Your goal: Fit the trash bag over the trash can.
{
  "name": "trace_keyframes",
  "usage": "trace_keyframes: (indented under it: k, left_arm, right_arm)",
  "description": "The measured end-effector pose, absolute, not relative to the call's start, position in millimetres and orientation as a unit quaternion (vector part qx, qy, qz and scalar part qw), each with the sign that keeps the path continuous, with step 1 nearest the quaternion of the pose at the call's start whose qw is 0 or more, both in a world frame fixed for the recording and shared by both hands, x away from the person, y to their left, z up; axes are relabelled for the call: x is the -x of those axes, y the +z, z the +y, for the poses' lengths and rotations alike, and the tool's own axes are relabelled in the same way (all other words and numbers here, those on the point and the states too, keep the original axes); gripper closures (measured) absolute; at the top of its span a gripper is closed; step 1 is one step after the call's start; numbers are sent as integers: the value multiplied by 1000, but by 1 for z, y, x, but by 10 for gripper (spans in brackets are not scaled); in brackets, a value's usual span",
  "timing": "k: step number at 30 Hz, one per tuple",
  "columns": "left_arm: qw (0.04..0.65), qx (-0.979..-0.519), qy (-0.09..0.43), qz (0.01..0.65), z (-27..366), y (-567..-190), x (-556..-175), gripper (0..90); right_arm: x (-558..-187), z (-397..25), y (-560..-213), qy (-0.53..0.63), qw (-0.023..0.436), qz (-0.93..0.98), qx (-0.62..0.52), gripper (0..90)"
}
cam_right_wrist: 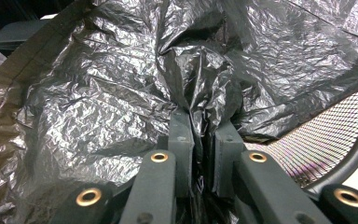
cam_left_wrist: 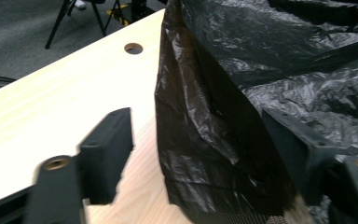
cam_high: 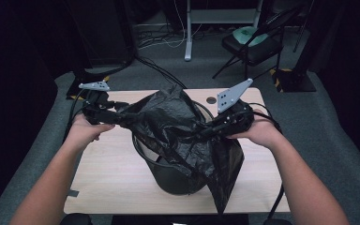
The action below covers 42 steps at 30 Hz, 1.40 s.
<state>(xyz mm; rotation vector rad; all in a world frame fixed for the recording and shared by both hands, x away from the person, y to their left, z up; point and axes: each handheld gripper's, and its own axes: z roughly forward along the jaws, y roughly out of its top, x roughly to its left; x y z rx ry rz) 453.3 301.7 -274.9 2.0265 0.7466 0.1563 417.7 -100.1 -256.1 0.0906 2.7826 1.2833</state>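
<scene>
Pale wooden table (cam_high: 112, 164), grey carpet (cam_high: 337, 122), right hand-held gripper (cam_right_wrist: 200, 135) pinching black bag (cam_right_wrist: 121, 93), left (cam_left_wrist: 196, 154) released.

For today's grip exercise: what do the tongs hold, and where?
The right tongs pinch a bunched fold of the black bag; the left tongs are open.

Crinkled glossy black plastic bag (cam_high: 178, 126), black metal mesh bin (cam_right_wrist: 326, 144), smooth pale wood-grain table (cam_high: 108, 173).

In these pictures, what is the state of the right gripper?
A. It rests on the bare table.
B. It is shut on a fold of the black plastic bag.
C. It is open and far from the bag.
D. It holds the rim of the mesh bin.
B: in the right gripper view, the right gripper has its jaws closed on a bunched fold of the black plastic bag.
</scene>
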Motion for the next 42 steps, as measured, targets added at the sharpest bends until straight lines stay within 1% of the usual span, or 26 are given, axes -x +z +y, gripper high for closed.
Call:
trace_keyframes:
  k: [1, 5, 10, 13, 15, 21, 29, 39, 42]
  left_arm:
    - [470, -828, 68, 300, 302, -274, -452, 385]
    - [466, -834, 79, 286, 302, -273, -449, 533]
    - [450, -847, 107, 262, 300, -266, -443, 748]
    - [447, -852, 116, 248, 297, -262, -438, 847]
    - [445, -854, 122, 238, 294, -259, -434, 884]
    - [442, -863, 118, 216, 282, -256, -425, 893]
    - [437, -872, 99, 196, 265, -263, -421, 892]
    - [425, -886, 72, 171, 242, -274, -414, 891]
    - [422, -890, 61, 164, 238, -277, -411, 863]
  right_arm:
    - [-418, -100, -256, 418, 38, 907, -29, 802]
    - [-418, -100, -256, 419, 40, 906, -29, 802]
    - [-417, -100, -256, 422, 41, 905, -29, 806]
    - [-416, -101, -254, 425, 42, 904, -28, 809]
    - [-415, -102, -253, 429, 44, 902, -26, 811]
    - [-412, -106, -248, 440, 51, 896, -25, 818]
    - [-404, -118, -240, 449, 60, 891, -22, 825]
    - [-398, -123, -241, 448, 54, 892, -18, 825]
    - [-397, -121, -243, 446, 53, 894, -17, 825]
